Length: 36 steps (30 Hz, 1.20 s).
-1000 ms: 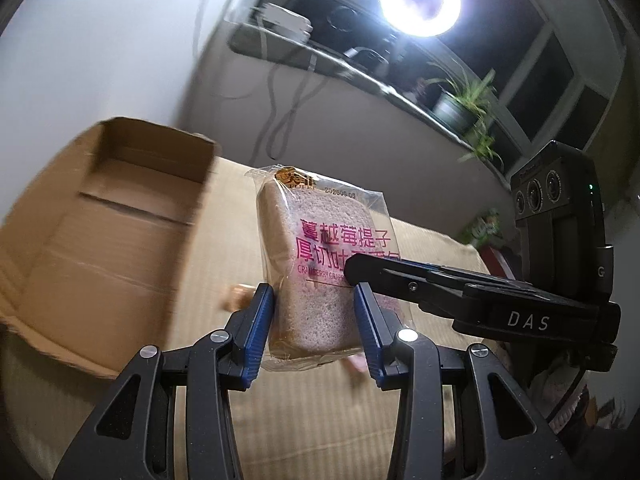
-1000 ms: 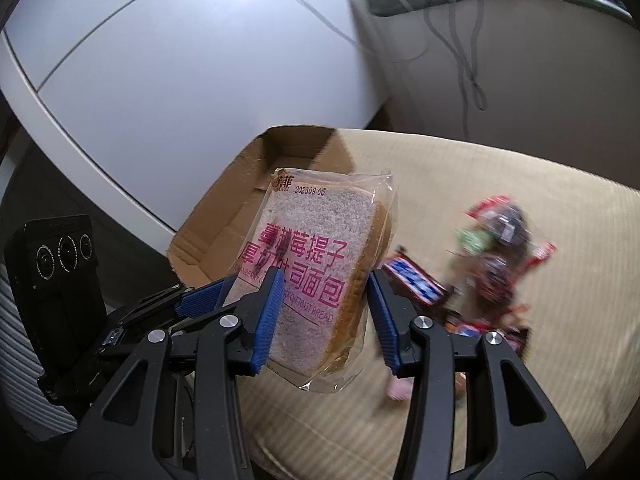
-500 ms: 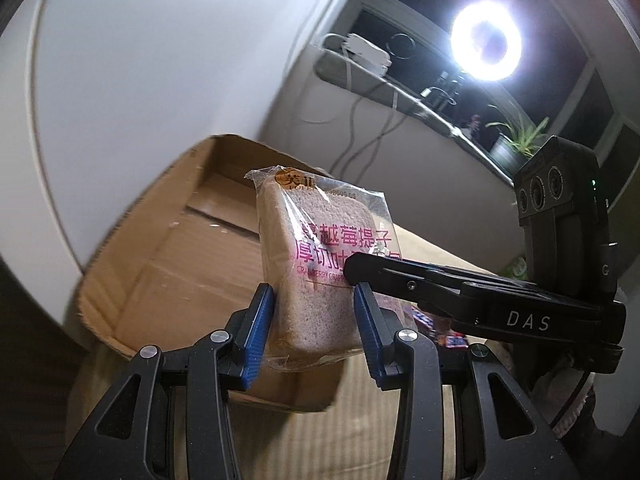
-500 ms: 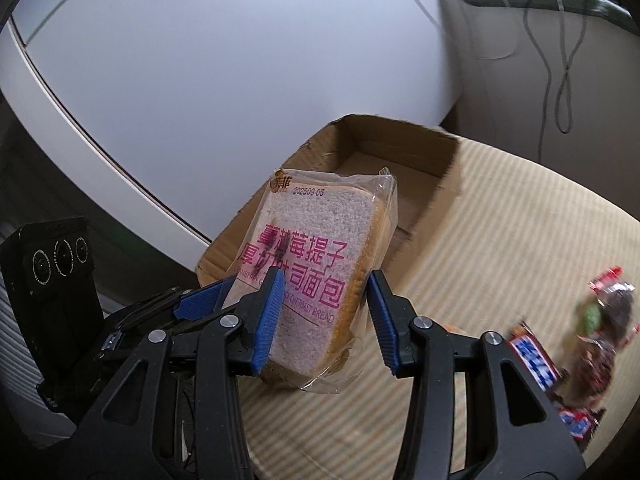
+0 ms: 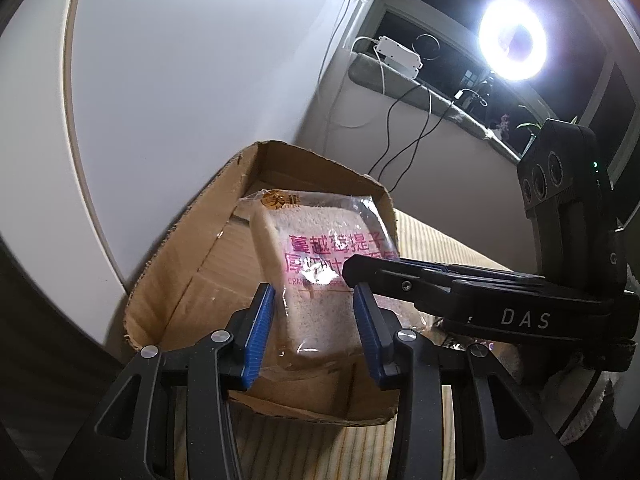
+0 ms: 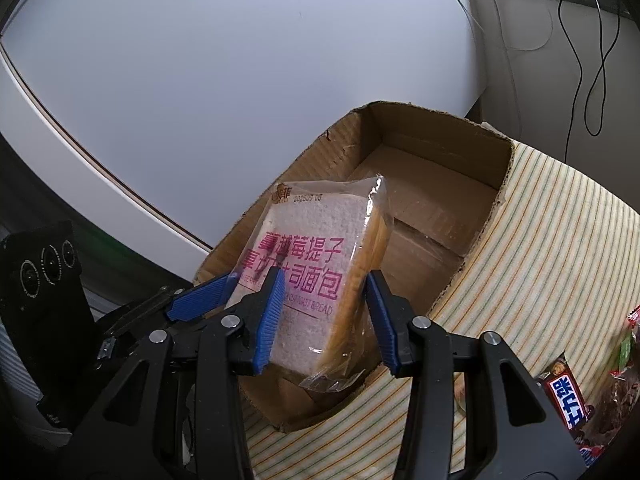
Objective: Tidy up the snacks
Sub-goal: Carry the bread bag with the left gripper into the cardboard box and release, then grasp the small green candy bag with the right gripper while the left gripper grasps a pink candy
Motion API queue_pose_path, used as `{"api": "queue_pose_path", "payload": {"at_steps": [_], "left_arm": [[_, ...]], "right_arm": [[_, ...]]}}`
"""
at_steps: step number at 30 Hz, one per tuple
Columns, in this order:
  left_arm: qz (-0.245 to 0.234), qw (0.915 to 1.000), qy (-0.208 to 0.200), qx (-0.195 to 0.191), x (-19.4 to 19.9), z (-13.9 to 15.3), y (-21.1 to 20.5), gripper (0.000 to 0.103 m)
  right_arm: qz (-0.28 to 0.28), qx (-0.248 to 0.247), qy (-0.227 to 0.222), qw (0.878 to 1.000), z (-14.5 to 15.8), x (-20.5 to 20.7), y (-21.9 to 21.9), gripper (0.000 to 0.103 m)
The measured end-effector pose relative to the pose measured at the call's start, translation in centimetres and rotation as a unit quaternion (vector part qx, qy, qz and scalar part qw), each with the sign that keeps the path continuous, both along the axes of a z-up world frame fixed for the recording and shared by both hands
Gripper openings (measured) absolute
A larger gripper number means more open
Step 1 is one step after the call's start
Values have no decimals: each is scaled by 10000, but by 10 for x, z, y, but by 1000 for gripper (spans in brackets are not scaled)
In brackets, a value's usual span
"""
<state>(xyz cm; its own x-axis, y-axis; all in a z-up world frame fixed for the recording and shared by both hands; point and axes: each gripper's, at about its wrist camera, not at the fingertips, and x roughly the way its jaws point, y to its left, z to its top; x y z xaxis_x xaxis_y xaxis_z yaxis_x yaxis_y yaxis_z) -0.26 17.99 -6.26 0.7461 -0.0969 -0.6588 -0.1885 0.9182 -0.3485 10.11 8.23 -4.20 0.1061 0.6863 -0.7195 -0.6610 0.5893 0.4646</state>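
Observation:
A bag of sliced toast bread (image 5: 320, 276) with pink print is held upright between both grippers, over the near part of an open cardboard box (image 5: 192, 264). My left gripper (image 5: 316, 332) is shut on the bread from one side. My right gripper (image 6: 326, 320) is shut on the bread (image 6: 316, 264) from the other side. The box (image 6: 440, 168) stands on a striped cloth (image 6: 552, 264), and no snack shows inside it. The right gripper's black body reaches across the left wrist view.
Several wrapped snacks, among them a chocolate bar (image 6: 568, 400), lie on the striped cloth at the right. A white wall stands behind the box. A ring light (image 5: 514, 40) and a sill with cables are at the back right.
Both grippers have carried the bread leftward from above the cloth to above the cardboard box. The snack pile has slid to the right edge of the right wrist view.

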Motion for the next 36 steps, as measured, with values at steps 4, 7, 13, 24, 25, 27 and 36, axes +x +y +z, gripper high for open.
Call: {"api": "queue_pose_path", "payload": {"at_steps": [4,7,13,24,25,27,36], "left_arm": [[95,9999,-26,112,-2,4,0,38],[130,9997,-77,187,-6,9,0,38],[74,9996,-169,233,-11,16,-10,38],[-370,9986,-290,244,-17,18,-52,41],[-420,9984,-281,242,-16,18,-56,41],[-534,9980,-261,229,-16,17,-66,41],[-1063,9943,47,75,-6,-3,-114,41]], "right_arm": [[-80,-85,-70,9999,-2,1,0,46],[-115,-93,-135,9998,2,1,-5,46],[-221,-65,-309,9993,13,-1,-24,47],[-703,-286,-707,9946,24,-7,-108,47],[-748,-314,-737,9940,25,-8,-115,47],[-886,-420,-825,9918,25,-9,-136,47],[-1263,-982,-1127,9807,14,-20,-211,67]]}}
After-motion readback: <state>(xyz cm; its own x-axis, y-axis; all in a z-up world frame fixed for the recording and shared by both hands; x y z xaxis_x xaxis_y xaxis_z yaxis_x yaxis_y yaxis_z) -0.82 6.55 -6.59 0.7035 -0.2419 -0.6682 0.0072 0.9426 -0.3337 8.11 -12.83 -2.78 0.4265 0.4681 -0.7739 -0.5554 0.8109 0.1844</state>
